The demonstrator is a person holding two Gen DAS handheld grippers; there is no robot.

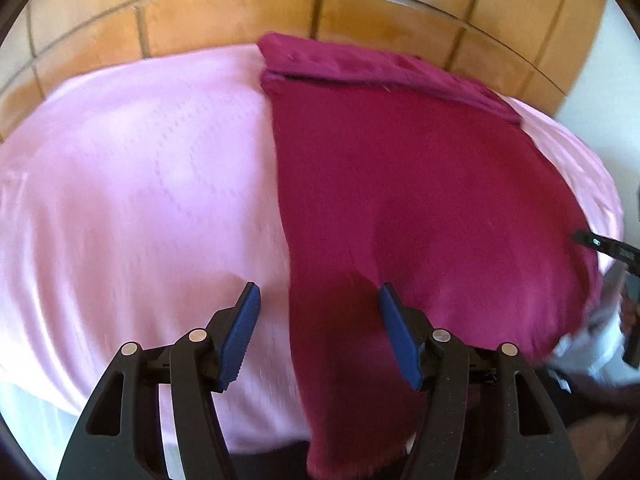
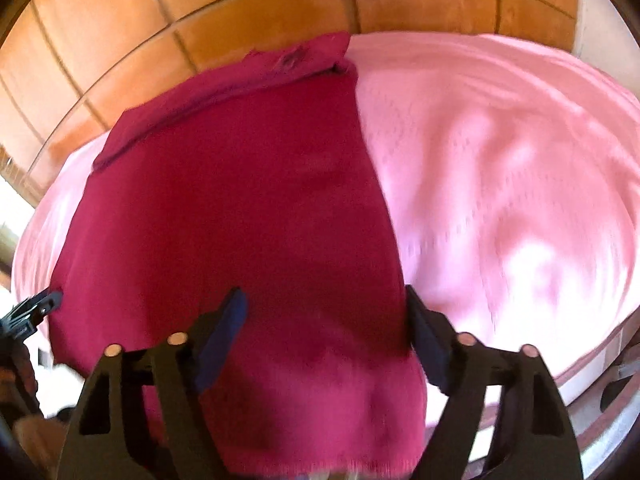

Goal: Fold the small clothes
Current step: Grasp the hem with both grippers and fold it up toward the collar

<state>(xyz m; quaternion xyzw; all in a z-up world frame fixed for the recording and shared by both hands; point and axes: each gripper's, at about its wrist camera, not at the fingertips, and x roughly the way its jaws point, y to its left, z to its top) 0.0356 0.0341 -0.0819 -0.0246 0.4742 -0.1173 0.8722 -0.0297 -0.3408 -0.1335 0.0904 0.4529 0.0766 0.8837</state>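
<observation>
Garment, left wrist view: dark magenta cloth (image 1: 400, 200) lies spread on a pink sheet (image 1: 140, 200), over the sheet's right part, running from its far edge to its near edge and hanging over the near edge.
Fold, left wrist view: a band of the cloth is turned over along the far end.
Left claw: left claw (image 1: 316, 300) stands partly open, nothing pinched; its blue pads (image 1: 240, 340) straddle the cloth's left edge, one over the pink sheet, the other over the magenta cloth. Whether a pad touches the fabric I cannot tell.
Other claw, left wrist view: a black fingertip shows at the right rim, near the cloth's right edge.
Floor: orange tiles (image 1: 240, 12) lie beyond the sheet's far edge.
Garment, right wrist view: the same cloth covers the sheet's left part, with its folded band at the far end.
Right claw: right claw (image 2: 324, 304) is partly open over the cloth's near end, by its right edge; the cloth passes between the fingers, which do not press on it. The picture is blurred.
Other claw, right wrist view: a black tip shows at the left rim by the cloth's left edge.
</observation>
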